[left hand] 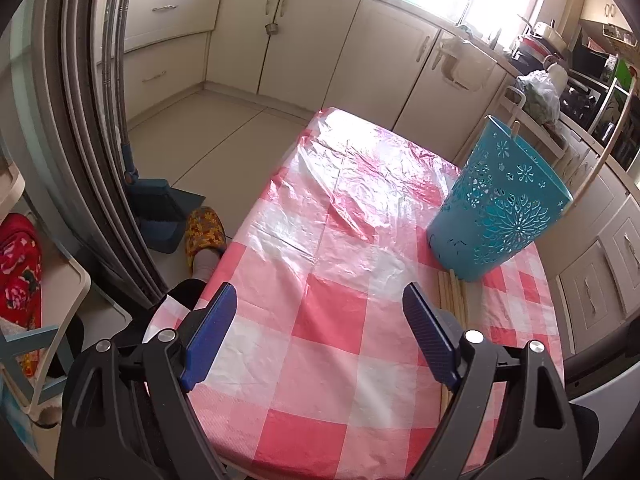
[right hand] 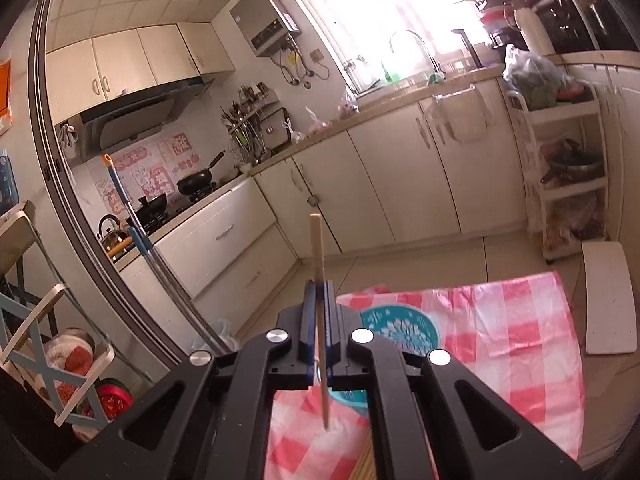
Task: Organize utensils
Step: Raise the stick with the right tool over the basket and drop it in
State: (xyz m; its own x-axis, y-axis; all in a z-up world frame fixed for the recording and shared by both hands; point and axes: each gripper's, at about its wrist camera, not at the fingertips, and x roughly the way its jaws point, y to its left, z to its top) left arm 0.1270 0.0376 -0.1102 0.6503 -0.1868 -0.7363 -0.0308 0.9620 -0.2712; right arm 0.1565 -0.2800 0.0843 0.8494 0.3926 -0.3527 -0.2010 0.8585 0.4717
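Note:
A teal perforated holder point(left hand: 500, 208) stands on the right side of the red-checked table point(left hand: 320, 220), with one wooden chopstick point(left hand: 515, 128) poking out of its rim. Several more chopsticks point(left hand: 452, 296) lie on the cloth at its base. My left gripper point(left hand: 319, 292) hovers over the table's near edge, open, with nothing between its blue pads. High above the table, my right gripper point(right hand: 319, 284) is shut on a single chopstick point(right hand: 318, 248) that stands nearly upright through the jaws. The holder point(right hand: 400, 328) shows below it, partly hidden by the fingers.
Cream kitchen cabinets point(left hand: 304, 48) line the far wall. A broom and dustpan point(left hand: 160, 208) and a person's slippered foot point(left hand: 204, 232) are on the floor left of the table. A white shelf cart point(right hand: 568, 184) stands at the right, a chair point(right hand: 40, 320) at the left.

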